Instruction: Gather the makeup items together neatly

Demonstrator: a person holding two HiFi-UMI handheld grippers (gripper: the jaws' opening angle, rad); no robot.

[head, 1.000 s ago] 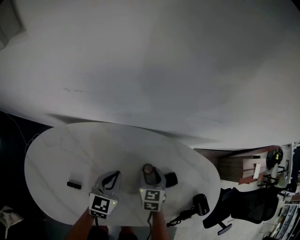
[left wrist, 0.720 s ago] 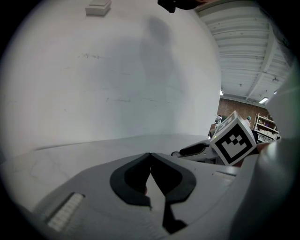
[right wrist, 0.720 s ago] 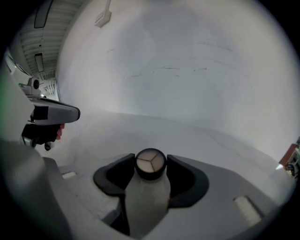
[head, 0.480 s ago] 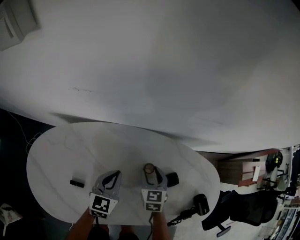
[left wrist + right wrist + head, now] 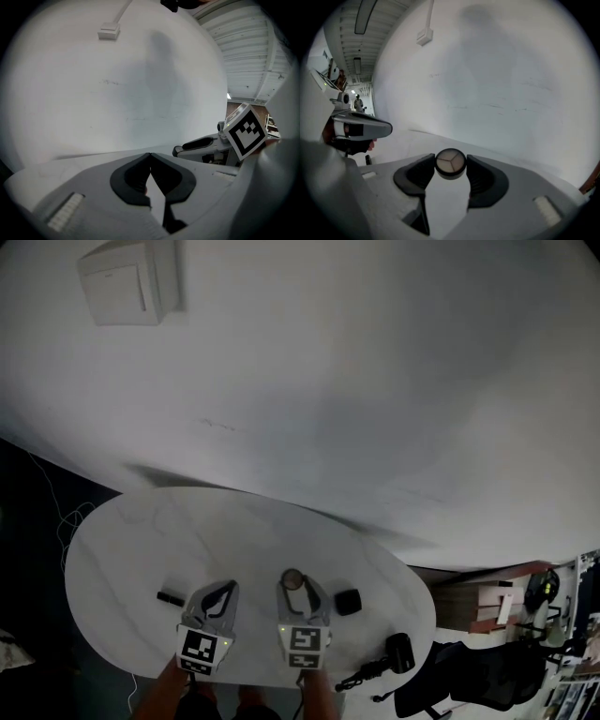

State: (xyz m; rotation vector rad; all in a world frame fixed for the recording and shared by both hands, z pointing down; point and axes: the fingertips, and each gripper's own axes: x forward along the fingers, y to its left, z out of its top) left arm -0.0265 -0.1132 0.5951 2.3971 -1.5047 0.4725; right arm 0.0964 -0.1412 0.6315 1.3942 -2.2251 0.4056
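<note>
The right gripper (image 5: 450, 170) is clamped on a round compact (image 5: 450, 161) and holds it over the near part of the counter (image 5: 244, 531). The left gripper (image 5: 150, 156) has its jaws together, with nothing between them.

To do this step well, I would keep the compact level and set it down just beside the small black jar (image 5: 348, 602). The black stick (image 5: 171, 598) lies well apart, at the left (it should come later).

The compact's top shows three wedges; whether this is a lid or the powder inside, I cannot tell. I see no tray or box.
</note>
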